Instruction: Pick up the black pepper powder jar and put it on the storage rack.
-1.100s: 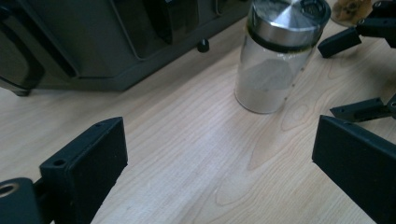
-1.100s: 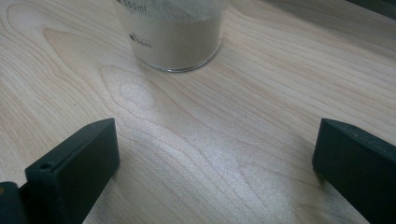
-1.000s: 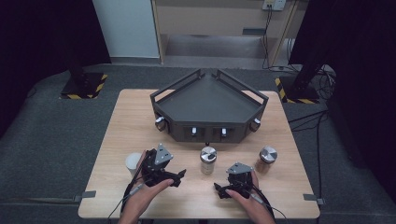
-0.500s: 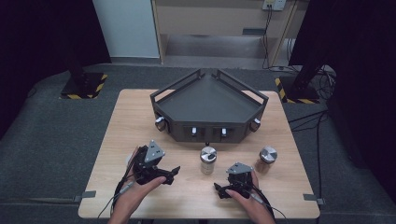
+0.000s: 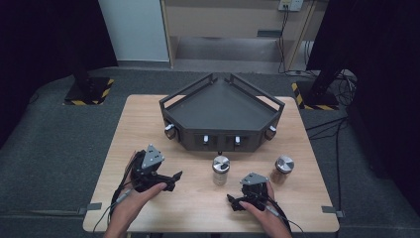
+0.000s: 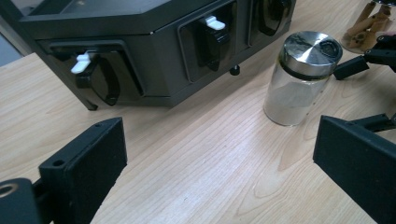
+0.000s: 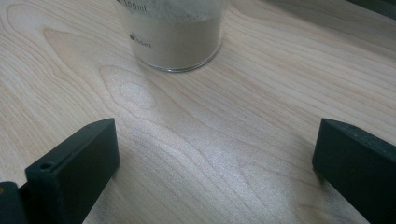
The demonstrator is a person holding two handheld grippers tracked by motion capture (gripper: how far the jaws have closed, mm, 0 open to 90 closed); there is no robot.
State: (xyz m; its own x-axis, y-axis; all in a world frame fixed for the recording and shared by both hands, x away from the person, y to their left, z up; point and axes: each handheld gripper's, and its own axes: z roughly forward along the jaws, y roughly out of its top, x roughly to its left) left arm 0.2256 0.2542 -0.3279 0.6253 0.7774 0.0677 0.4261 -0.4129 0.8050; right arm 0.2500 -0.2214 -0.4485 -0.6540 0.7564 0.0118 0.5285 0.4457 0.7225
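Note:
A glass jar with a steel lid stands on the wooden table, holding pale powder. In the left gripper view that jar sits ahead and right of my open jaws. My left gripper hovers left of it, open and empty, and in its own view only bare wood lies between the jaws. My right gripper rests low near the front edge, open. Its own view has the jar's base ahead, apart from the jaws.
A second steel-lidded jar with brown pieces stands at the right, also seen far right. A black angular tray unit with white levers fills the table's back half.
My left gripper has shifted left, away from the middle jar, and now covers a small white object that showed beside it. The right gripper has stayed put.

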